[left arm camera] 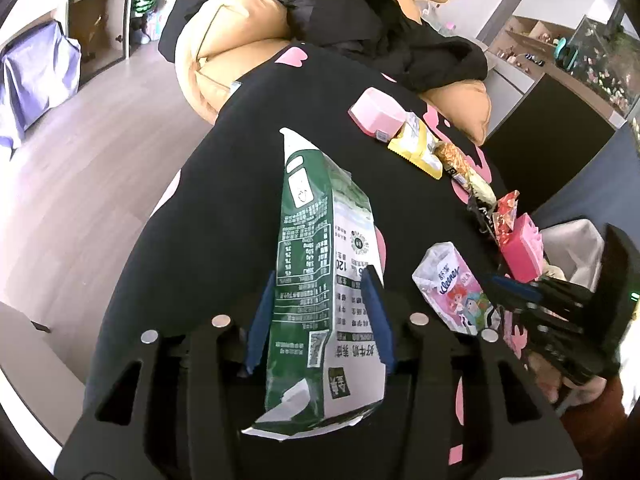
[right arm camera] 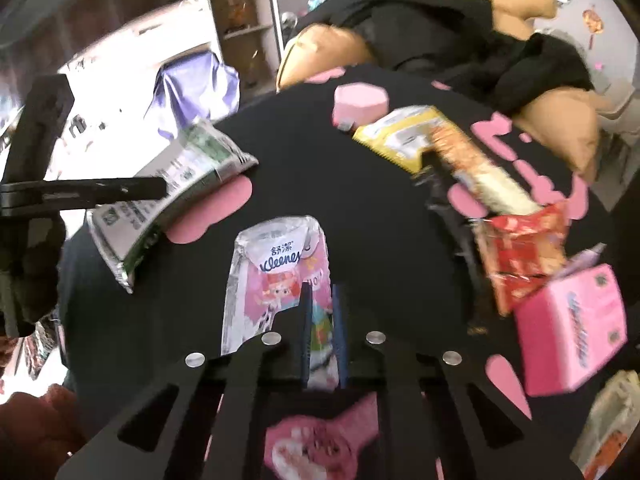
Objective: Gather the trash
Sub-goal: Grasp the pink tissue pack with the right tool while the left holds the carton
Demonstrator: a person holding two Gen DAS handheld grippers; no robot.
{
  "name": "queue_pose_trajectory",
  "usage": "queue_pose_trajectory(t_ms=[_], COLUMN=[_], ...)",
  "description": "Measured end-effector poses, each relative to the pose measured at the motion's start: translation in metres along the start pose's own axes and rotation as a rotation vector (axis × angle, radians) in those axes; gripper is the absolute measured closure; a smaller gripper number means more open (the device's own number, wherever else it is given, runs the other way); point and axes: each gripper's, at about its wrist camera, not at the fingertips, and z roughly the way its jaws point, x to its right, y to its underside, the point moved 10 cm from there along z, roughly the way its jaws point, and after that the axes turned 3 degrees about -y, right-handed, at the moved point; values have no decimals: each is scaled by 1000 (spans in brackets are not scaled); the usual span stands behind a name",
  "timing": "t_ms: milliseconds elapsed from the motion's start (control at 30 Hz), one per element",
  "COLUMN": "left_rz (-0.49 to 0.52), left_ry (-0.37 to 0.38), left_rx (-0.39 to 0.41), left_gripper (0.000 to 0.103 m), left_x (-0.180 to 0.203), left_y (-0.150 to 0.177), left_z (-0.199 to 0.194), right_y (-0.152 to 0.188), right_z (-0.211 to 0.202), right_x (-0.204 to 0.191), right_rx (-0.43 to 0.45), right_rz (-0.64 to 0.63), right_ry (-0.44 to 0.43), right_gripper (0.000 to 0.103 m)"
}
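The green milk carton [left arm camera: 320, 264] is clamped in the left gripper [left arm camera: 320, 312], lifted off the black worktop [left arm camera: 224, 184]. The tissue pack [right arm camera: 280, 280] is pinched by the right gripper [right arm camera: 322, 320]. Wrappers [left arm camera: 416, 148] and a pink box [left arm camera: 520, 248] remain near the right edge, beside the lined bin [left arm camera: 576, 248]. Open room lies left.

Green-and-white milk carton [left arm camera: 320, 264] with dark print; pink-and-white tissue pack [right arm camera: 276, 276] with cartoon figures; black cloth [left arm camera: 224, 184] with pink shapes; yellow wrapper [left arm camera: 418, 148]; red wrapper [right arm camera: 524, 248].
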Motion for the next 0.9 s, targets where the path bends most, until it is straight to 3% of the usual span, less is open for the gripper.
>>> queue_pose_trajectory(t_ms=[200,333,367,400,467,667,900], left_rz=[34,49,49,54,60,49,45], left_ry=[-33,-49,-51,-53,-56,-50,-40], left_rx=[-9,-11,-12,-12,-11,-11,-7], left_gripper=[56,56,56,57,57,57,57], left_x=[9,12,12,13,14,12,8], left_y=[-4,-7,-7,-7,-8,-7,-7], left_z=[6,9,9,10,10,9,9], right_y=[6,11,12,13,13,12,4], right_z=[-35,-33,-30,-27,-18,20,40], right_x=[12,10,9,9,7,0,-26], right_rx=[62,66,60,52,59,-23,-59], right_rz=[52,101,113,119,126,148,-6], right_ry=[6,-85,-100,-102,-126,-173,-79], right_gripper=[94,93,88,64,39,39,38])
